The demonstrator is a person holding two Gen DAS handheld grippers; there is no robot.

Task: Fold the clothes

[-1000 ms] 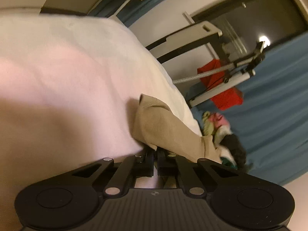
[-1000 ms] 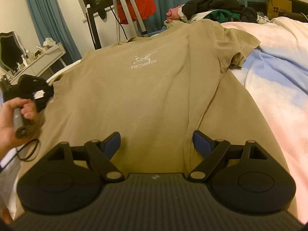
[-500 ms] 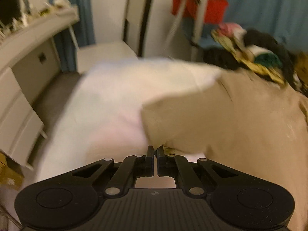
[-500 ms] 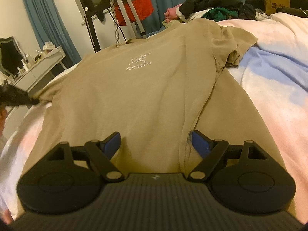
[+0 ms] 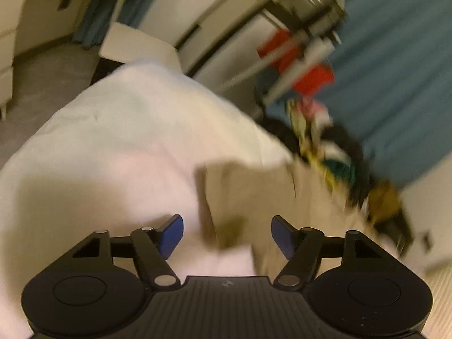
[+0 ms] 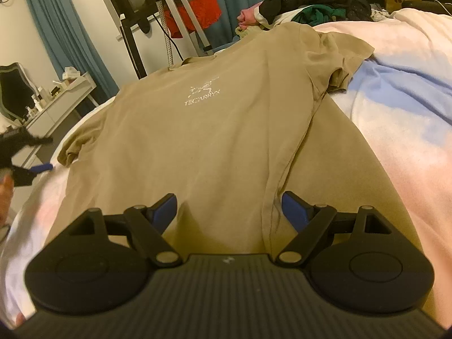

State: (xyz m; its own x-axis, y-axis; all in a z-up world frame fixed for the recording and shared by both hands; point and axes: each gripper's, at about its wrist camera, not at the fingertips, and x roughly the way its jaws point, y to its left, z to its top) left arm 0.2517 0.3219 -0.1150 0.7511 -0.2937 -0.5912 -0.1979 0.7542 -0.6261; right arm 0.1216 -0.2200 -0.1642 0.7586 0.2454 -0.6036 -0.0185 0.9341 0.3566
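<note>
In the left wrist view, the left gripper (image 5: 227,233) stood wide open, gripping nothing. The tan cotton T-shirt's sleeve (image 5: 226,197) lay blurred at 12 o'clock from it, on the pale pink-white bedspread (image 5: 113,147).

In the right wrist view, the right gripper (image 6: 228,212) also gaped wide and empty above the hem of the tan cotton T-shirt (image 6: 203,141), which was spread flat towards 12 o'clock, with a heap of dark clothes (image 6: 308,2) beyond at 1 o'clock.

Blue curtains (image 6: 50,45), white dresser (image 6: 60,99)
</note>
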